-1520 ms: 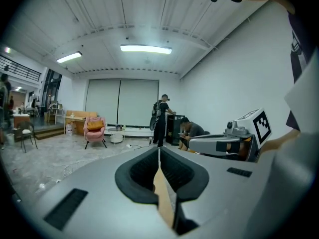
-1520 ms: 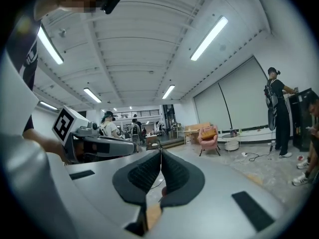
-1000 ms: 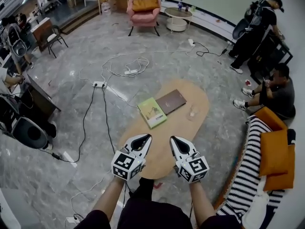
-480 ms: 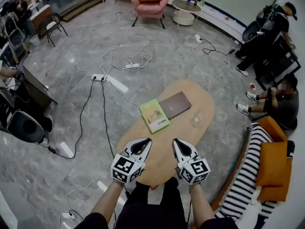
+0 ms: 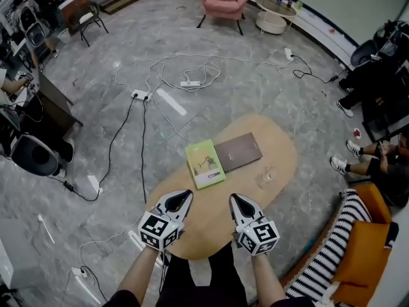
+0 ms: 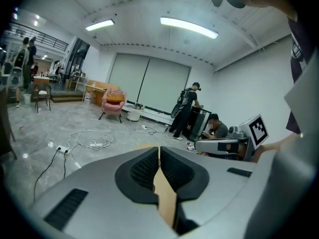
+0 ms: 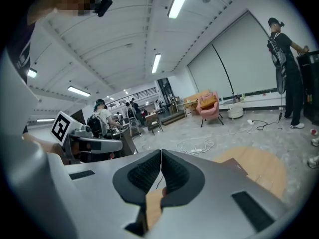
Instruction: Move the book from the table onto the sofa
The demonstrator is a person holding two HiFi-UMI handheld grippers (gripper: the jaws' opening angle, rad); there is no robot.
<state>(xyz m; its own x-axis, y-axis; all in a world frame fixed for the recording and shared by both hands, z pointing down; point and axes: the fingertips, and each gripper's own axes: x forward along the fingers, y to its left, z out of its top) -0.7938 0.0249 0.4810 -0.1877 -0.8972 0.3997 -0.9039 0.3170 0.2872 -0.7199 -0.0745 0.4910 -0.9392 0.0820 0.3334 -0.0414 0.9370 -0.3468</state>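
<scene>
Book (image 5: pixel 204 163), green, is laid flat mid-surface (image 5: pixel 273 142), just beside a brown book (image 5: pixel 238 152) on its right; not yet gripped or lifted. L gripper (image 5: pixel 185 194) & R gripper (image 5: pixel 234 198) are held over the near edge, fingers pressed together, nothing pinched. Sofa (image 5: pixel 327 262) is seen far right. Approx. whole task is left: grasp, carry, place.

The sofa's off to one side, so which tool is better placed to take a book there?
Right, probably: the striped sofa lies on the right tool's side, and the brown book lies just ahead of it. The left tool is farther from both.
</scene>
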